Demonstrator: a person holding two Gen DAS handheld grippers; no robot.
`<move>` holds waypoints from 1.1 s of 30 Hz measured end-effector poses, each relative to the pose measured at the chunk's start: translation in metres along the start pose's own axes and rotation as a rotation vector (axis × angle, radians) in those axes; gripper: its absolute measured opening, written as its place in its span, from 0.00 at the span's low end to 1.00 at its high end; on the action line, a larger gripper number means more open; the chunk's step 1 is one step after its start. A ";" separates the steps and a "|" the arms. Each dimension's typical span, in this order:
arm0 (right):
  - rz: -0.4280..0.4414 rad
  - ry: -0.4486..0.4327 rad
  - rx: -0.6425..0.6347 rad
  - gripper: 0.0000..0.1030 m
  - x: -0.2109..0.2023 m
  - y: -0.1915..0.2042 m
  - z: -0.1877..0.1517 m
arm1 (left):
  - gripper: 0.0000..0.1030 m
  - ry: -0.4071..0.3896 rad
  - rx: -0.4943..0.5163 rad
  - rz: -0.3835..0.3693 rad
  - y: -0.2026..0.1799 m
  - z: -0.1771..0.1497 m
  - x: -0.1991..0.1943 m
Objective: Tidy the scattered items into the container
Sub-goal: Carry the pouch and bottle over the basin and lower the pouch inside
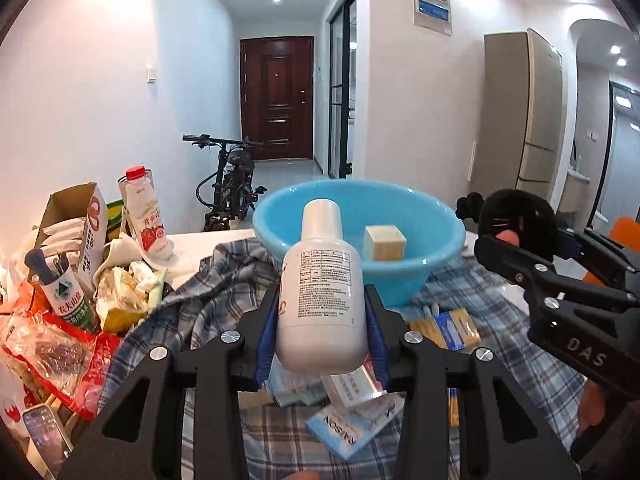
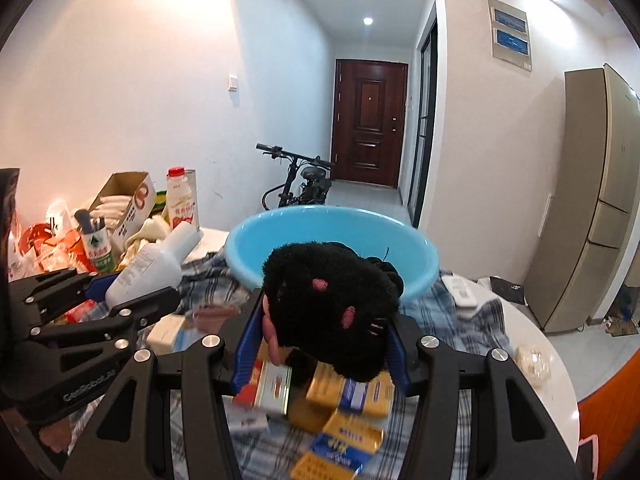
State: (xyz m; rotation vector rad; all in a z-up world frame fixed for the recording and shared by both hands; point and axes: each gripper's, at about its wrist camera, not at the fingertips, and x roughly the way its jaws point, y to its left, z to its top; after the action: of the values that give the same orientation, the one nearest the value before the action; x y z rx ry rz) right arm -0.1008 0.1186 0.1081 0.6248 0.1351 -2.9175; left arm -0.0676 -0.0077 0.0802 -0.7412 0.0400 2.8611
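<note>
My left gripper [image 1: 322, 320] is shut on a white bottle [image 1: 322, 292] and holds it above the plaid cloth, just in front of the blue basin [image 1: 356, 216]. A wooden block [image 1: 384, 243] lies inside the basin. My right gripper [image 2: 320, 328] is shut on a black plush toy [image 2: 332, 304] with pink spots, held above the boxes and just in front of the basin [image 2: 332, 236]. In the left wrist view the right gripper [image 1: 520, 252] with the plush toy [image 1: 516, 216] is at the right. In the right wrist view the left gripper [image 2: 132, 288] with the bottle [image 2: 152, 264] is at the left.
Yellow and blue boxes [image 2: 348, 396] and packets [image 1: 352, 420] lie on the plaid cloth [image 1: 224, 292]. At the left is a clutter pile with a drink bottle [image 1: 146, 216], a cardboard box [image 1: 76, 224] and red bags [image 1: 52, 344]. A remote [image 2: 462, 290] lies at the right of the basin.
</note>
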 end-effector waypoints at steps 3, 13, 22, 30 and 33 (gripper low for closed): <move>-0.003 -0.004 0.006 0.54 0.009 -0.003 0.008 | 0.37 -0.021 -0.015 0.027 0.006 0.011 0.002; -0.012 -0.019 0.010 0.54 0.031 -0.009 0.033 | 0.37 -0.037 -0.054 0.027 0.013 0.046 0.022; -0.017 -0.028 0.024 0.54 0.058 -0.017 0.064 | 0.37 -0.076 -0.002 0.043 0.003 0.076 0.041; -0.038 0.005 0.024 0.54 0.093 -0.018 0.062 | 0.37 -0.031 0.003 0.029 0.003 0.073 0.072; -0.045 0.032 0.019 0.54 0.105 -0.021 0.055 | 0.37 -0.014 -0.003 0.028 0.005 0.072 0.080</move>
State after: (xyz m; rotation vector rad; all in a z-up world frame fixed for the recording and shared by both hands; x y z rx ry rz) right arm -0.2209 0.1187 0.1154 0.6810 0.1265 -2.9565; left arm -0.1718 0.0062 0.1041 -0.7264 0.0450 2.8937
